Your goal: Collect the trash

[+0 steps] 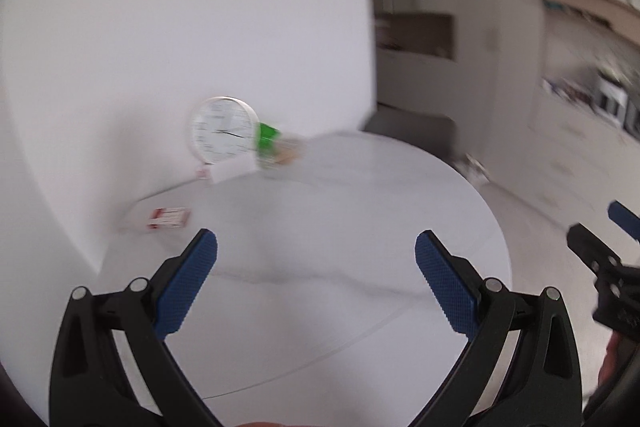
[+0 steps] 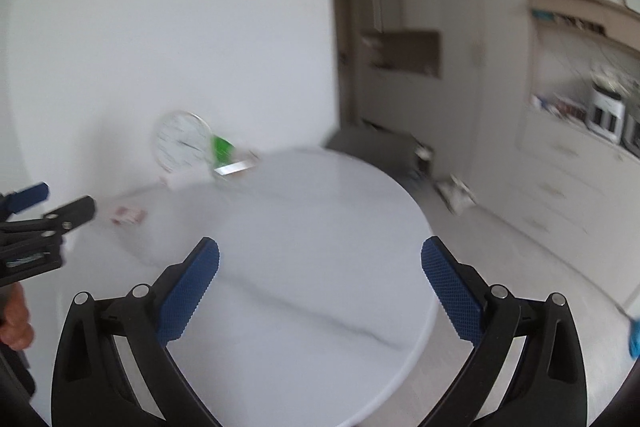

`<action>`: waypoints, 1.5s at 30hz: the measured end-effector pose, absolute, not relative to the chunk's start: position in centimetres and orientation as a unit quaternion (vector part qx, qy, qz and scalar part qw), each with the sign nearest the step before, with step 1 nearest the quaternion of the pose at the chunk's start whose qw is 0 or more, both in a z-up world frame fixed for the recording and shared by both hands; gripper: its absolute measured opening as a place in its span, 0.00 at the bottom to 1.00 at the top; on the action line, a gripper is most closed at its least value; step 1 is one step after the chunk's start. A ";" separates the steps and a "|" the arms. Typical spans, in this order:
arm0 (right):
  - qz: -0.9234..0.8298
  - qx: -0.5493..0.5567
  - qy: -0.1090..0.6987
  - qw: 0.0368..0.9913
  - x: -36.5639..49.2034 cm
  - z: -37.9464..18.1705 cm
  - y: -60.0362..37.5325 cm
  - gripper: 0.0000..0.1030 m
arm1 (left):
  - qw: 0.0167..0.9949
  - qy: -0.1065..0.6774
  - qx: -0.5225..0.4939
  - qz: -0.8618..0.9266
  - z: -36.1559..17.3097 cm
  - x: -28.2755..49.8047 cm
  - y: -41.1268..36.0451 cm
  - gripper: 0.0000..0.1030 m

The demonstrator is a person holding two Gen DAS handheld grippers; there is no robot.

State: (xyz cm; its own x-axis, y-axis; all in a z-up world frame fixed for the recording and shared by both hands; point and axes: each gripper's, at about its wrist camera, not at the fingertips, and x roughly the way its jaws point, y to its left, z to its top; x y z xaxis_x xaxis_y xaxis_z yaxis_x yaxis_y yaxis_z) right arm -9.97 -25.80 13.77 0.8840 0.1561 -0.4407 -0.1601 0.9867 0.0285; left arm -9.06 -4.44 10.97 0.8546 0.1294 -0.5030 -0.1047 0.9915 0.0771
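Bright, even daylight; motion blur; fisheye-bent edges

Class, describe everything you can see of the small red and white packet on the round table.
The red and white packet is small, flat and rectangular, red with white patches; blur hides any print. It looks like thin card or wrapper, though the material cannot be told. It lies flat on the white marble-look table, near the wall, in front of the clock and apart from it. Nothing else touches it; both grippers are clear of it. It also shows in the right wrist view.
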 end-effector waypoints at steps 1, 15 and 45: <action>0.092 -0.007 0.221 0.971 -10.1 14.1 -25.0 0.98 | 0.963 0.259 0.020 0.074 11.4 -9.1 -3.8 0.92; 0.138 -0.039 0.217 0.966 -9.6 15.0 -20.5 0.98 | 0.955 0.281 -0.015 0.090 10.1 -8.9 -0.8 0.92; 0.121 -0.052 0.232 0.964 -10.2 14.4 -19.3 0.98 | 0.952 0.297 -0.017 0.073 9.9 -9.6 -0.7 0.92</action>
State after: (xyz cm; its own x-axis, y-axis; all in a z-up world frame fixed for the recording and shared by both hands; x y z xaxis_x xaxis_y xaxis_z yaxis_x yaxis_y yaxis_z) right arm -10.18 -19.32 14.36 0.8629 0.2098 -0.4598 -0.2581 0.9651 -0.0440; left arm -9.57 -0.69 9.86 0.8136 0.1284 -0.5671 -0.1486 0.9888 0.0107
